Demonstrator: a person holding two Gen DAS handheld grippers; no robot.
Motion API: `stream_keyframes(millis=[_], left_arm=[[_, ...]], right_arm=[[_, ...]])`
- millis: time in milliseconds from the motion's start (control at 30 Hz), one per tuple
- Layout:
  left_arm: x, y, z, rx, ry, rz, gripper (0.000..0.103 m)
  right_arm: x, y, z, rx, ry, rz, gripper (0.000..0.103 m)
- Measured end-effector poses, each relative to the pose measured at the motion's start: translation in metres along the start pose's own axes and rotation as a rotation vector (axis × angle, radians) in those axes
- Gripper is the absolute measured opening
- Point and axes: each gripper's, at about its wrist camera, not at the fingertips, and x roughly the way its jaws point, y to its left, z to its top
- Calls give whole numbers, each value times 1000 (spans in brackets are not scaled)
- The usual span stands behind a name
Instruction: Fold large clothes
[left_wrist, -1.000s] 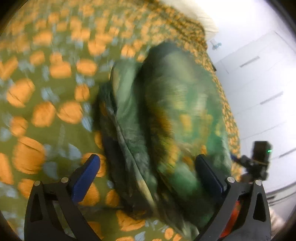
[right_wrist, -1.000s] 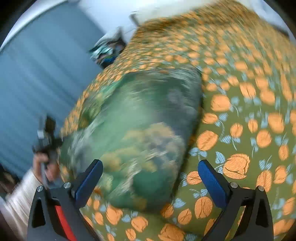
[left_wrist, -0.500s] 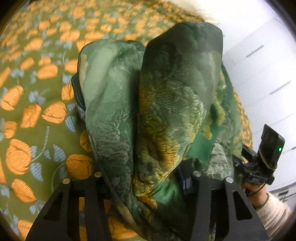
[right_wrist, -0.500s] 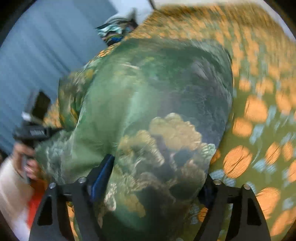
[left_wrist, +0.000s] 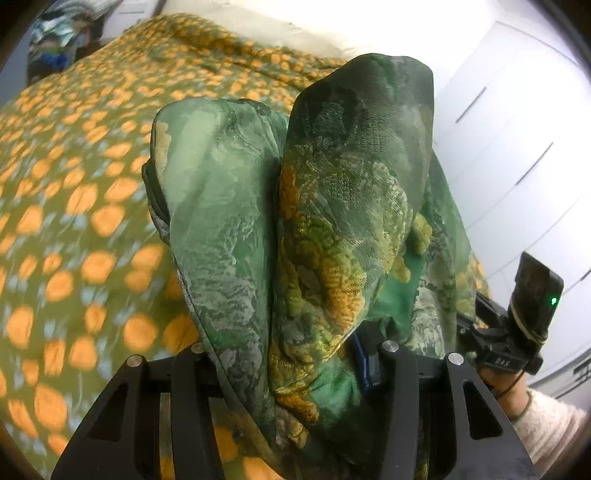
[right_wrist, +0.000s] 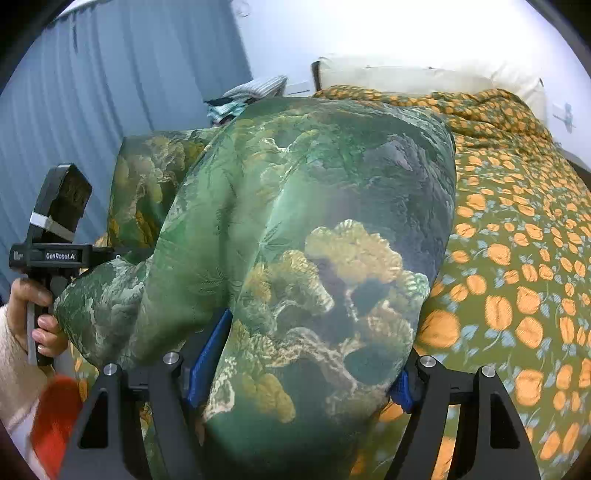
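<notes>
A large green garment with a yellow and grey landscape print (left_wrist: 332, 206) is folded into a thick bundle and held up above the bed. My left gripper (left_wrist: 288, 369) is shut on its lower edge, the cloth bunched between the jaws. My right gripper (right_wrist: 299, 365) is shut on the same garment (right_wrist: 295, 221) from the other side, its blue pads (right_wrist: 210, 347) pressed into the cloth. Each gripper shows in the other's view, the right one (left_wrist: 517, 332) and the left one (right_wrist: 55, 240). The fingertips are hidden by fabric.
The bed has an olive cover with orange fruit print (left_wrist: 74, 184) (right_wrist: 517, 277) and a white pillow (right_wrist: 424, 79) at its head. A pile of clothes (right_wrist: 240, 96) lies by the blue curtain (right_wrist: 92, 110). White cupboard doors (left_wrist: 517, 129) stand at the right.
Both grippers went from open around the garment on the bed to shut on it. The bundle has been lifted up off the cover.
</notes>
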Motion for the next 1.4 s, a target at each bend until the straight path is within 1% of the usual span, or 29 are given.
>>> stream_keyframes(millis=[67, 133, 200, 233, 267, 300, 333, 400, 433, 467, 500, 533, 567, 633, 667, 700, 767, 800, 833, 867, 933, 967, 1033, 1133, 1167, 1200, 1300, 1400], left_arm=[[19, -2, 9, 5, 8, -3, 50], [43, -5, 17, 4, 30, 1, 50], [77, -4, 17, -5, 76, 15, 50], [94, -3, 18, -14, 106, 28, 50], [115, -1, 12, -20, 140, 60, 55], [124, 0, 9, -21, 147, 81, 62], [130, 3, 7, -27, 140, 85, 66], [130, 10, 6, -81, 121, 70, 83], [127, 13, 5, -108, 118, 69, 87], [124, 14, 5, -111, 115, 76, 91], [119, 11, 5, -101, 112, 81, 91], [111, 8, 5, -81, 104, 92, 91], [99, 2, 7, -57, 83, 106, 90], [75, -12, 5, -5, 35, 147, 90], [58, -21, 2, 37, 0, 185, 91], [52, -23, 2, 63, -22, 212, 93], [27, -41, -10, 119, -81, 290, 101], [11, -52, -20, 151, -124, 349, 102], [12, -52, -17, 173, -148, 383, 102], [4, -60, -25, 204, -177, 428, 102], [-2, -72, -28, 255, -218, 526, 102], [-12, -85, -38, 282, -247, 568, 102], [-21, -98, -46, 314, -285, 604, 102], [-38, -125, -64, 323, -328, 674, 103], [-46, -132, -69, 318, -338, 691, 103], [-51, -139, -74, 310, -341, 690, 103], [-62, -155, -85, 274, -310, 638, 103], [-70, -165, -98, 233, -275, 616, 103]], right_arm=[[8, -25, 8, 36, 5, 2, 74], [19, -50, 8, 78, 15, 1, 74], [29, -75, 5, 116, 40, -7, 74], [40, -90, 0, 146, 70, -9, 74], [48, -102, -4, 170, 97, -9, 74], [57, -113, -11, 204, 138, -6, 74], [64, -123, -18, 239, 166, 2, 76], [70, -141, -30, 314, 164, 45, 81], [70, -146, -31, 336, 152, 57, 85], [68, -148, -31, 347, 140, 57, 90], [65, -148, -30, 350, 134, 52, 93], [61, -148, -28, 351, 128, 44, 98], [58, -147, -27, 348, 124, 35, 101], [47, -144, -23, 341, 123, 15, 101], [37, -138, -22, 338, 119, -2, 101], [30, -136, -21, 329, 114, -27, 101], [12, -132, -22, 299, 102, -87, 101], [1, -129, -20, 281, 94, -122, 101], [-9, -125, -20, 262, 83, -153, 101], [-21, -119, -20, 244, 71, -188, 101], [-44, -107, -20, 211, 48, -239, 101], [-55, -100, -21, 192, 40, -263, 101], [-82, -83, -25, 149, 13, -314, 101], [-120, -58, -27, 78, -40, -368, 102], [-132, -50, -27, 57, -59, -386, 102], [-145, -42, -30, 45, -74, -400, 102], [-171, -25, -39, 40, -92, -419, 102], [-192, -9, -51, 52, -86, -426, 102]])
